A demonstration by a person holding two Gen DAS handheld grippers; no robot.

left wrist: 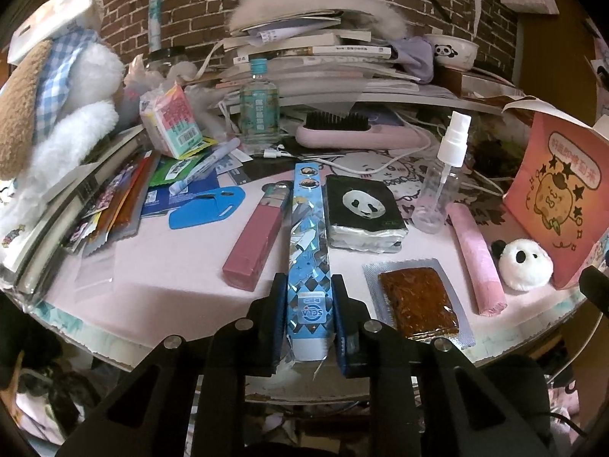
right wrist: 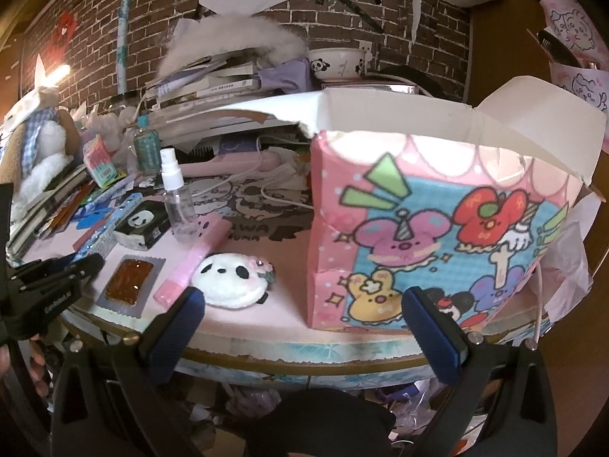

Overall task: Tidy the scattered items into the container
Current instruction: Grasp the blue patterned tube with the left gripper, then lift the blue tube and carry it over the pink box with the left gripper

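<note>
Gripping the blue pack (left wrist: 309, 251) at its near end, left gripper (left wrist: 309, 304) clamped. Lift level, clearing pink box (left wrist: 254, 240) beside it. Right gripper (right wrist: 304, 327) gapes empty before the container (right wrist: 437, 228).

A dark red brick wall (right wrist: 418, 34) with pale mortar backs the pink-topped table (right wrist: 289, 285). A bright lamp glow (right wrist: 57, 72) shows at the far left
</note>
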